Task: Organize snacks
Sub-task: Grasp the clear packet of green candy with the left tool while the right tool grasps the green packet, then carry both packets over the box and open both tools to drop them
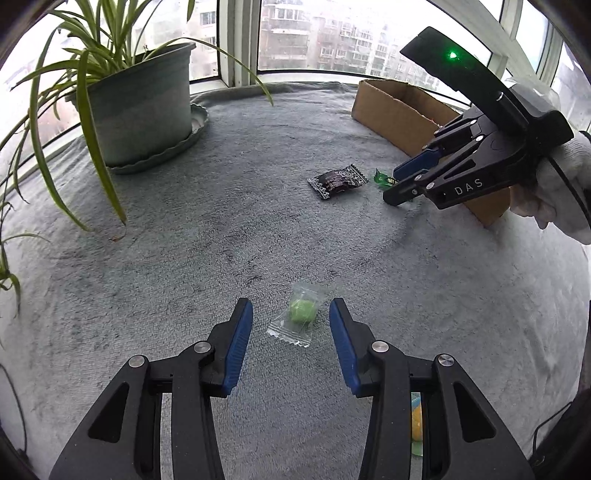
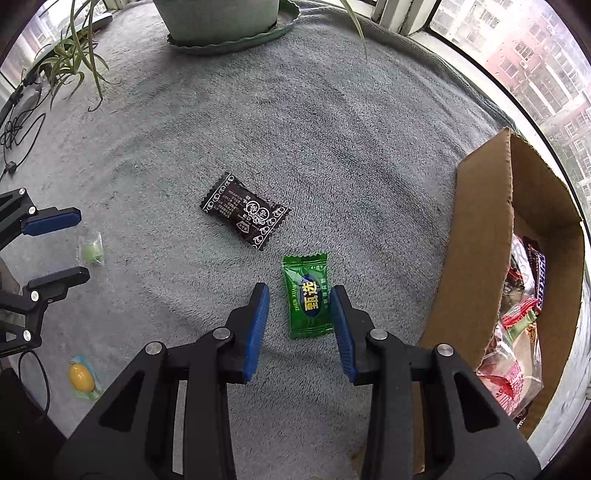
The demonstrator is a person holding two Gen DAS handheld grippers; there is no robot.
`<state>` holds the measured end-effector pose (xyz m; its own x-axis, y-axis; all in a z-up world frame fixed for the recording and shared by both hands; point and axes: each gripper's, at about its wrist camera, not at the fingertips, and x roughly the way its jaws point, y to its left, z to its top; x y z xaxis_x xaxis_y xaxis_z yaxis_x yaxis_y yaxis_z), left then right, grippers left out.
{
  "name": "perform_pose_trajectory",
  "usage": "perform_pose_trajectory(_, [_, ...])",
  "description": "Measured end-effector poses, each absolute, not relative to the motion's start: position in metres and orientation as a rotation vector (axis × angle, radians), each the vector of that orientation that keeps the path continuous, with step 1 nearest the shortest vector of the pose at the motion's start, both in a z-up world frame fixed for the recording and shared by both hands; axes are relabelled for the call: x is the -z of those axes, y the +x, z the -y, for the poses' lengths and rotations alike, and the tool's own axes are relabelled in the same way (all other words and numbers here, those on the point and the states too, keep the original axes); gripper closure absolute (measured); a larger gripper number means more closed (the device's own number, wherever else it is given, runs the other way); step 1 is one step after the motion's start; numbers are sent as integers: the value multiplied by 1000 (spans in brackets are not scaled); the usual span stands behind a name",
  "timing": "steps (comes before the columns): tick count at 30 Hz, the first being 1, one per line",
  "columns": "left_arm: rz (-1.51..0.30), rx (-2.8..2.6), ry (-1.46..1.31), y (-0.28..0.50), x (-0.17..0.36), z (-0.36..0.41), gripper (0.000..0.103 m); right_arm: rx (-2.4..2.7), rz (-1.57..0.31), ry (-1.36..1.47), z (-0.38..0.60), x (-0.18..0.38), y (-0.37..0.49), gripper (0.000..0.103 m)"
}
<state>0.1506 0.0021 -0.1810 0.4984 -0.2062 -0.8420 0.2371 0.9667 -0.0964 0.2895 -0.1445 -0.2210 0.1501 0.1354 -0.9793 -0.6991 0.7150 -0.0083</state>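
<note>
Snacks lie scattered on a grey fleece cloth (image 1: pixel 184 258) that covers the whole surface under a bay of windows (image 1: pixel 288 33). Largest on the cloth is a potted spider plant (image 1: pixel 140 107) standing in a scalloped green saucer (image 1: pixel 199 122) at the far left, its long leaves drooping over the fabric. Along the right edge sits an open cardboard box (image 2: pixel 480 236), and the right wrist view shows a heap of wrapped snacks (image 2: pixel 517 332) already inside it.

Out on the cloth, a dark brown wrapper with white print (image 2: pixel 244 212) lies near the middle. Just beside it, nearer the box, lies a green candy packet (image 2: pixel 308 295) with yellow characters on a blue oval. The right gripper (image 2: pixel 299 299), held by a white-gloved hand (image 1: pixel 554 192), points steeply down at this packet; its blue pads (image 2: pixel 258 325) straddle it, the right one at the packet's edge and the left one apart from it, so the packet is between the fingers but not clamped.

Well to the left, a clear sachet holding a pale green sweet (image 1: pixel 301 314) lies flat. The left gripper (image 1: pixel 291 321) is partly open above it, the sachet between its pads without contact. Smallest, a yellow sweet in a clear wrapper (image 2: pixel 82 376) lies close to the near edge, apart from both grippers.
</note>
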Motion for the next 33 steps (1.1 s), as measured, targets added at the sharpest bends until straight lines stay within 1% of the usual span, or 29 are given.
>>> perform_pose_trajectory(1, [-1014,272,38,151,181,-1,62,-645,-1293,-526,146,221,291,67])
perform_pose_trajectory(3, [-1015,276,44,152,183,0,62,-647,-1291,-521,148,222,291,72])
perform_pose_trajectory(4, [-1017,277,43,152,183,0,67,-653,-1290,-522,150,223,293,78])
perform_pose_trajectory(5, [-1020,278,42,152,185,1,72,-660,-1290,-520,151,222,292,80])
perform_pose_trajectory(6, [-1022,278,42,152,186,1,73,-662,-1289,-520,150,221,291,80])
perform_pose_trajectory(7, [-1026,280,41,152,187,1,78,-663,-1284,-526,150,222,289,80])
perform_pose_trajectory(8, [-1031,281,41,151,189,1,81,-664,-1280,-527,150,222,289,80])
perform_pose_trajectory(21, [-1002,245,-12,144,183,-8,82,-693,-1238,-462,142,208,266,82])
perform_pose_trajectory(27, [-975,226,-19,138,170,-11,82,-710,-1196,-431,144,187,254,82])
perform_pose_trajectory(33, [-925,227,-10,136,146,-2,82,-718,-1136,-368,164,153,246,82])
